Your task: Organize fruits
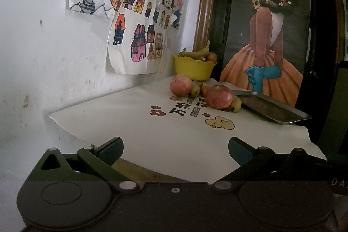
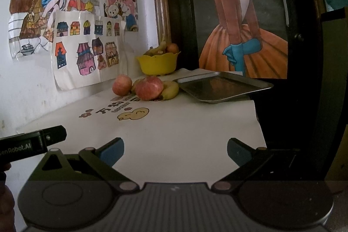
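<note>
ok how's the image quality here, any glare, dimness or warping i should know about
Left wrist view: dim and warm, dark fisheye corners, the picture frame bows, the metal tray reads dark with a pale rim sheen. Right wrist view: equally dim, the apples are soft-edged, the yellow bowl is clear enough, and a horizontal band darkens the bottom of both views.
</note>
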Motion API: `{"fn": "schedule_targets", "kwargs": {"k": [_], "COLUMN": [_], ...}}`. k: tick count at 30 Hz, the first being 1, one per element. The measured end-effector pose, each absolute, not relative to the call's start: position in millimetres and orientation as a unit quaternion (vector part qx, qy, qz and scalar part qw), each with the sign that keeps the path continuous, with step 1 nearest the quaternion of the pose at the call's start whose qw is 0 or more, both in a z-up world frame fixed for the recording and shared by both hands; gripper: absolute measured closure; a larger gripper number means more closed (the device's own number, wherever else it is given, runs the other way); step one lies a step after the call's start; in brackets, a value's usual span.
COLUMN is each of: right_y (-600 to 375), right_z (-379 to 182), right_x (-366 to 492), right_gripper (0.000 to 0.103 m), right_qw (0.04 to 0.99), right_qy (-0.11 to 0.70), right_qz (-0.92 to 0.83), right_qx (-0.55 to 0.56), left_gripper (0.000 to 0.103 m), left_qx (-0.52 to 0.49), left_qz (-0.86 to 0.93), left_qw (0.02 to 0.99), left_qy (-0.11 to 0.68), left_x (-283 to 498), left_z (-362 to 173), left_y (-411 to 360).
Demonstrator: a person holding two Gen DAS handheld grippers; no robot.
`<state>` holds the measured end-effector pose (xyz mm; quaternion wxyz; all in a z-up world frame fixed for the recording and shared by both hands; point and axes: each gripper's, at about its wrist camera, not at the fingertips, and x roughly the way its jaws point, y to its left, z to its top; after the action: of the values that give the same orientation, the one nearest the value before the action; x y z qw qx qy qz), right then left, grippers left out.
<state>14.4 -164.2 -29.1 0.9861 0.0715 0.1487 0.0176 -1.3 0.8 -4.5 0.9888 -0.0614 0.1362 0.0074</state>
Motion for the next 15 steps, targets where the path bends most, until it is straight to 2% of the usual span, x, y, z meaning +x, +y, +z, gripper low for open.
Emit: {"fn": "schedule_targets", "kwargs": {"k": [15], "right_y": [-162.7], "right_z": [-29.2], "right_x": [16.5], "right_gripper": [0.0], "right_qw": [0.985], "right_qy": [0.156], "right_qz": [0.02], "right_qx": [0.07], "left_gripper": [0.001], "left_qx": [-0.062], "left_qz": [0.008], "left_qw": [0.988], "left_qy": [0.14], "left_x": [2.7], "left_z": [-12.9], "left_y": [1.4]}}
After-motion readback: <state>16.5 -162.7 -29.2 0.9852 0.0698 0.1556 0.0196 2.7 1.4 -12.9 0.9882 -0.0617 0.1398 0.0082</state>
